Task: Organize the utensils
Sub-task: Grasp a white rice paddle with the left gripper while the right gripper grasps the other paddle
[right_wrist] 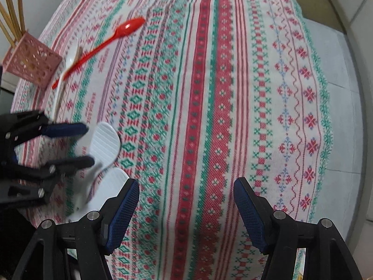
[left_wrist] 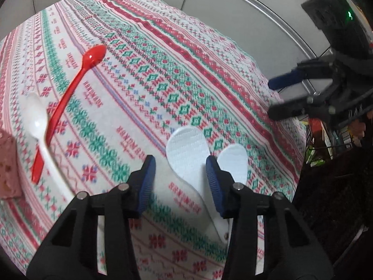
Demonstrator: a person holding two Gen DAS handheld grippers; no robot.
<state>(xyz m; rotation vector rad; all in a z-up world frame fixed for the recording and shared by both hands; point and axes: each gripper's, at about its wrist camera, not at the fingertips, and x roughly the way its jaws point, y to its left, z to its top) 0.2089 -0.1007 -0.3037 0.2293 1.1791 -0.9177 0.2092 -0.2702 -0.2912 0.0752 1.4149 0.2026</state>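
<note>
Two white rice paddles lie side by side on the patterned cloth: the larger paddle (left_wrist: 186, 149) (right_wrist: 106, 143) and the smaller paddle (left_wrist: 234, 163) (right_wrist: 112, 186). My left gripper (left_wrist: 180, 165) (right_wrist: 86, 144) is open and hovers over the larger paddle's neck, fingers either side, not closed on it. A red spoon (left_wrist: 72, 91) (right_wrist: 112, 38) lies crossed over a white spoon (left_wrist: 39, 126) (right_wrist: 70, 58) at the far left. My right gripper (right_wrist: 186, 193) (left_wrist: 271, 98) is open and empty above bare cloth.
A pink perforated holder (right_wrist: 31, 63) (left_wrist: 7, 163) with bamboo sticks in it stands at the table's left edge, beside the spoons. The cloth-covered table (right_wrist: 209, 93) drops off to grey floor on the right. Dark clutter sits beyond the table's edge in the left wrist view (left_wrist: 326, 186).
</note>
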